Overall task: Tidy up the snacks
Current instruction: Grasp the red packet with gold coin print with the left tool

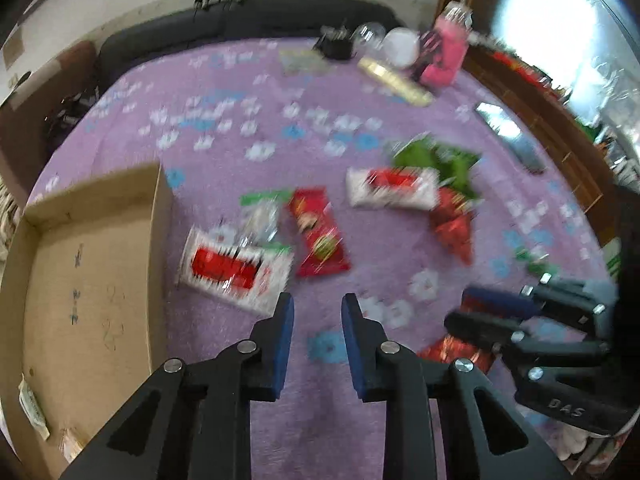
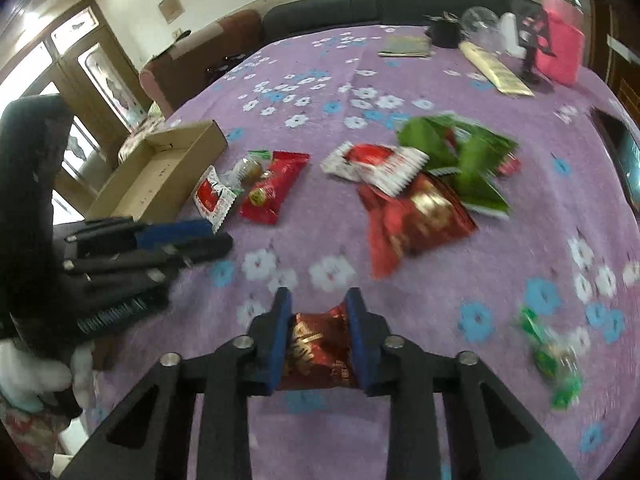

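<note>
Purple cloth point(image 2: 460, 272) printed with white and blue flowers covers the whole surface we work on, soft and faintly wrinkled. Nearest us, our right gripper point(image 2: 319, 330) is clamped on a crinkly red foil snack packet point(image 2: 318, 354) with gold lettering too blurred to read. Our left gripper point(image 1: 318, 334) stands parted with nothing between its blue pads (the raised letters "DAS" show on the right tool's black body in the left view). Just left of that left gripper sits the shallow cardboard box point(image 1: 92, 280), plain brown, with a few scribbles inside. Right of the box lie a white-and-red serrated sachet point(image 1: 236, 266) and a glossy red wrapper point(image 1: 320, 232). Farther right, a heap of green packets point(image 2: 460, 148) overlaps red ones. Beyond the box, a pink jar point(image 1: 446, 54).
</note>
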`<action>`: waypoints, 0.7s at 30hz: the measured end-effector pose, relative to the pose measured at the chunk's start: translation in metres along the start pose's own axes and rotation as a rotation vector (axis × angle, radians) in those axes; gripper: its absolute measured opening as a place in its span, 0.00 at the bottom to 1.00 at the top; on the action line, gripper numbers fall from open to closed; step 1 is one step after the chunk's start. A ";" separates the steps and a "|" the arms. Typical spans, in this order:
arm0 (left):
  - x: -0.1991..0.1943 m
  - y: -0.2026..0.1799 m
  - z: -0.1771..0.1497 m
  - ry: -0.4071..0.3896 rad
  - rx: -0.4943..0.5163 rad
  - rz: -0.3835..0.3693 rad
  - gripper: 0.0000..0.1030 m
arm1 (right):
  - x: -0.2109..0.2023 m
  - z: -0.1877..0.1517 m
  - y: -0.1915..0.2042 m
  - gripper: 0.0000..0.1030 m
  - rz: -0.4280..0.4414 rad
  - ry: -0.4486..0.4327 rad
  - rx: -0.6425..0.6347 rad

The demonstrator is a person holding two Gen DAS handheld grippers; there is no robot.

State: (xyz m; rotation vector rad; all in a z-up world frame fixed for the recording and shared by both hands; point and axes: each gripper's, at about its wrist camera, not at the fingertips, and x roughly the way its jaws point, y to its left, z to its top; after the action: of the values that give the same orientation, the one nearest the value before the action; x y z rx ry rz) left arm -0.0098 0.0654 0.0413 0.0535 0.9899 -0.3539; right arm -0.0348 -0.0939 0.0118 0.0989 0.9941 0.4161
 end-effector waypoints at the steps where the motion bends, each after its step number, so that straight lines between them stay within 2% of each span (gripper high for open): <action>1: -0.003 -0.002 0.004 -0.017 -0.001 -0.021 0.24 | -0.005 -0.004 -0.004 0.24 0.000 -0.004 0.004; 3: 0.000 -0.008 0.015 -0.029 0.000 -0.023 0.29 | -0.012 -0.012 -0.011 0.24 0.002 -0.004 0.015; 5: 0.014 -0.015 0.030 -0.015 0.017 0.001 0.38 | -0.019 -0.019 -0.022 0.24 0.015 -0.004 0.046; 7: 0.040 -0.022 0.041 0.041 0.038 0.023 0.39 | -0.023 -0.023 -0.029 0.24 0.021 -0.006 0.064; 9: 0.057 -0.029 0.050 0.034 0.087 0.134 0.47 | -0.026 -0.025 -0.034 0.24 0.015 -0.012 0.071; 11: 0.070 -0.028 0.052 0.080 0.088 0.133 0.48 | -0.029 -0.028 -0.036 0.25 0.017 -0.015 0.070; 13: 0.070 -0.029 0.048 0.070 0.096 0.127 0.47 | -0.029 -0.029 -0.035 0.28 0.010 -0.021 0.062; 15: 0.067 -0.028 0.045 0.075 0.091 0.092 0.29 | -0.031 -0.030 -0.032 0.32 0.008 -0.035 0.049; 16: 0.065 -0.028 0.043 0.076 0.092 0.087 0.25 | -0.031 -0.030 -0.030 0.35 0.007 -0.039 0.039; 18: 0.062 -0.029 0.040 0.069 0.097 0.081 0.24 | -0.031 -0.030 -0.025 0.46 0.003 -0.049 0.024; 21: 0.058 -0.031 0.033 0.055 0.091 0.068 0.23 | -0.029 -0.031 -0.018 0.53 -0.020 -0.050 0.003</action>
State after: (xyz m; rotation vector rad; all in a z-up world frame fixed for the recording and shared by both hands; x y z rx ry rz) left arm 0.0355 0.0142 0.0152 0.1798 1.0235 -0.3365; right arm -0.0690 -0.1247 0.0129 0.1012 0.9461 0.3924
